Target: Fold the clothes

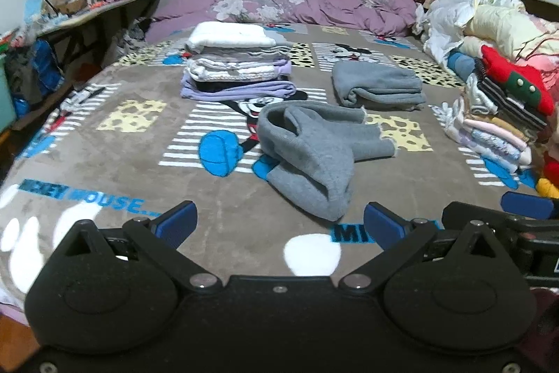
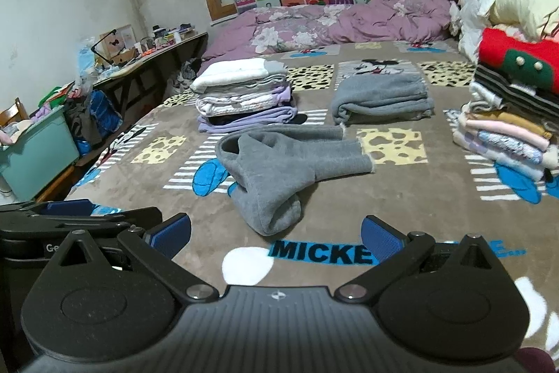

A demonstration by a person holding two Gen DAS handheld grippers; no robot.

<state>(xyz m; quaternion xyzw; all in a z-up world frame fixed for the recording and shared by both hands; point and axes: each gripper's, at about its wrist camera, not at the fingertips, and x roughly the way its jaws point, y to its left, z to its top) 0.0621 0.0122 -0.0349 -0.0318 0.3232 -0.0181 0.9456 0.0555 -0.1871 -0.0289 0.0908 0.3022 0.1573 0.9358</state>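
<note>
The grey garment (image 1: 311, 149) is seen lying loose and crumpled on the blanket (image 1: 104, 163), not folded flat. From the left gripper (image 1: 279, 226) it lies at 12 to 1 o'clock, just ahead of the fingertips; from the right gripper (image 2: 276, 233) it lies at 12 o'clock, a little toward 11. Its nearest bunched end (image 2: 276, 215) is closest to both tools. The long axis is judged to run from that near end back toward 10 to 11 o'clock, where an open cuff or neck hole (image 2: 232, 145) is seen, and 2 limbs are splayed toward 2 to 3 o'clock.

Both grippers are held wide apart with nothing between the blue pads (image 1: 176, 222), above the near edge of the bed, side by side. The right gripper (image 1: 524, 219) also shows at 3 o'clock in the left view. Neither is touching cloth. The near end looks about equally near to both.

A folded grey piece (image 1: 377, 86) lies beyond at 1 o'clock, a folded stack (image 1: 237, 65) at 11 o'clock, and another stack (image 1: 503, 114) at 2 to 3 o'clock.

A grasp on the loose piece would be judged to need both tools reaching forward. Whether it is half-folded or just dropped cannot be told.
</note>
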